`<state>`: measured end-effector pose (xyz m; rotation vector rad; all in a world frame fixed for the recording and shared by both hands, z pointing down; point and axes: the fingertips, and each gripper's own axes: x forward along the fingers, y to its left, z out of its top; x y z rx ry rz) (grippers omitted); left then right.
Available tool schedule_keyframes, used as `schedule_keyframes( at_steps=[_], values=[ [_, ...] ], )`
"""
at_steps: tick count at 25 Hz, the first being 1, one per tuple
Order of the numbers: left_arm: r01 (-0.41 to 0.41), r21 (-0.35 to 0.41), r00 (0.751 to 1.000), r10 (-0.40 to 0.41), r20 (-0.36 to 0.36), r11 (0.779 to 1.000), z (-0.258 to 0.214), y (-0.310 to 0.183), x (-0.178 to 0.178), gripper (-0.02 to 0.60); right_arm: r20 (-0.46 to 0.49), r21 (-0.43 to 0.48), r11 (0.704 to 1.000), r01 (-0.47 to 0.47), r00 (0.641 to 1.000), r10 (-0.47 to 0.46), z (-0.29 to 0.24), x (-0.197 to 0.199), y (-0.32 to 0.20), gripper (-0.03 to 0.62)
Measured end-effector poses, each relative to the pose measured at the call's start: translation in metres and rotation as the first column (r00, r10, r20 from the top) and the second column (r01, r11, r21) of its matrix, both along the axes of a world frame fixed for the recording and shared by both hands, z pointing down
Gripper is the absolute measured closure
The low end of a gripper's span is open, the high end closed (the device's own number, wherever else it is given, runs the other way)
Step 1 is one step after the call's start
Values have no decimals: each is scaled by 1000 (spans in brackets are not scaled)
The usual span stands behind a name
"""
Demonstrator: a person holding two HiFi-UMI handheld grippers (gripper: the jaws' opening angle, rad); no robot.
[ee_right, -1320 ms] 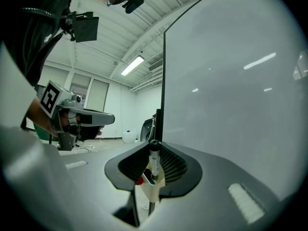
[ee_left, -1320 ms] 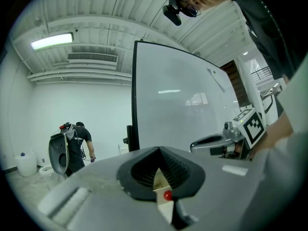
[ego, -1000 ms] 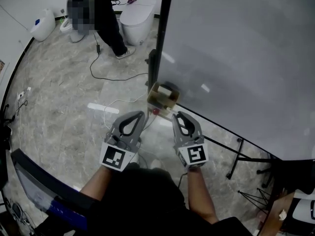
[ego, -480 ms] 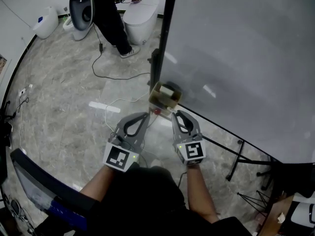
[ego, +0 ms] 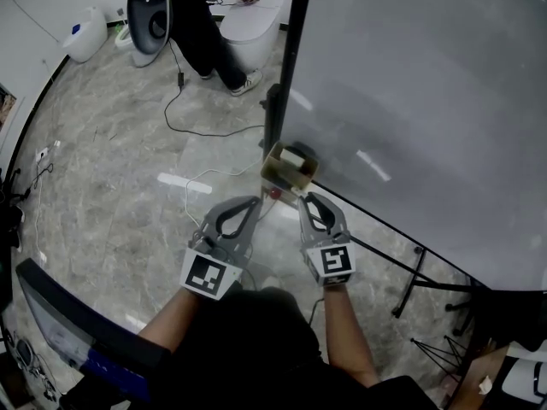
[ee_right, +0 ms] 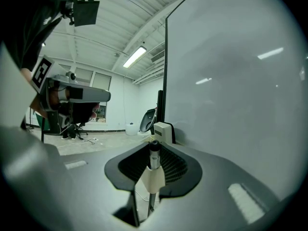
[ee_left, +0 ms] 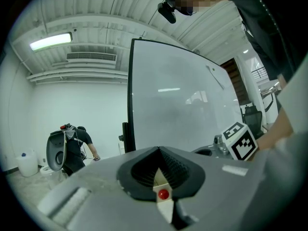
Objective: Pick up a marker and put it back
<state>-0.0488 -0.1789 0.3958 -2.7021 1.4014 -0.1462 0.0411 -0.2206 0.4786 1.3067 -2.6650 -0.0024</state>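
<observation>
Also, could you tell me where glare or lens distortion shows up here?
Head view: pale glare streaks on the large grey whiteboard and glossy marbled floor. Left gripper view: fisheye bows the whiteboard's black frame, corners go black. Right gripper view: same bulge, same streaks.

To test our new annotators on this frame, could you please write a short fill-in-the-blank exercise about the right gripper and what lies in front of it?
1. The right gripper is closed on a ____.
2. That item stands ____ between the jaws.
3. The gripper faces a large ____.
4. A small cardboard ____ sits just beyond its tips.

Missing words: marker; upright; whiteboard; box.
</observation>
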Motion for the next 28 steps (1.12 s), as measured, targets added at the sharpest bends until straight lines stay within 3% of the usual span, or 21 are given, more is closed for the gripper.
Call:
schedule_keyframes(
  at_steps=[28],
  values=[
    [-3, 7, 1000, 3, 0, 1000, -2, 6, -1, 577, -39, -27, 1000, 3, 999, -4, 10, -4, 8, 490]
  ],
)
